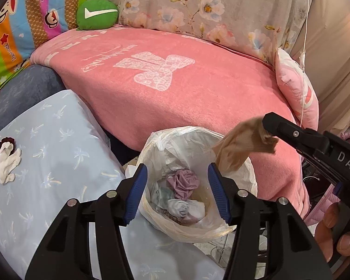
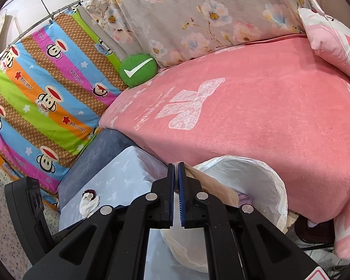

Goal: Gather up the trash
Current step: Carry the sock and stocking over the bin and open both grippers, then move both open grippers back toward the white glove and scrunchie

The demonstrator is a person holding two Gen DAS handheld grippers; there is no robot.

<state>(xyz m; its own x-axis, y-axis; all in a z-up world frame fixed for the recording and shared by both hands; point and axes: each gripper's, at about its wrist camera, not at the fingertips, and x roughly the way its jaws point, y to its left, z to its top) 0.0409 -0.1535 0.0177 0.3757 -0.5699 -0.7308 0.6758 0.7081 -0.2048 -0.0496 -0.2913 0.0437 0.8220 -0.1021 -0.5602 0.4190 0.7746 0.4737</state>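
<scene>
A bin lined with a white plastic bag (image 1: 165,140) (image 2: 256,177) stands in front of the sofa. Inside it lie a crumpled purple piece (image 1: 183,183) and white wads (image 1: 186,210). My left gripper (image 1: 177,166) hangs open above the bin's mouth with nothing between its fingers. My right gripper (image 1: 267,126) (image 2: 176,164) comes in from the right, shut on a limp beige cloth (image 1: 240,144) (image 2: 212,182) that dangles over the bin's far rim. A crumpled white wad with a dark brown bit (image 1: 7,161) (image 2: 88,204) lies on the light-blue surface to the left.
The light-blue cloth-covered surface (image 1: 58,140) borders the bin on the left. Behind it is a sofa under a pink blanket (image 1: 175,88), with a green tick cushion (image 1: 96,14) and a pink pillow (image 1: 296,86). A person's hand (image 1: 333,233) grips the right tool.
</scene>
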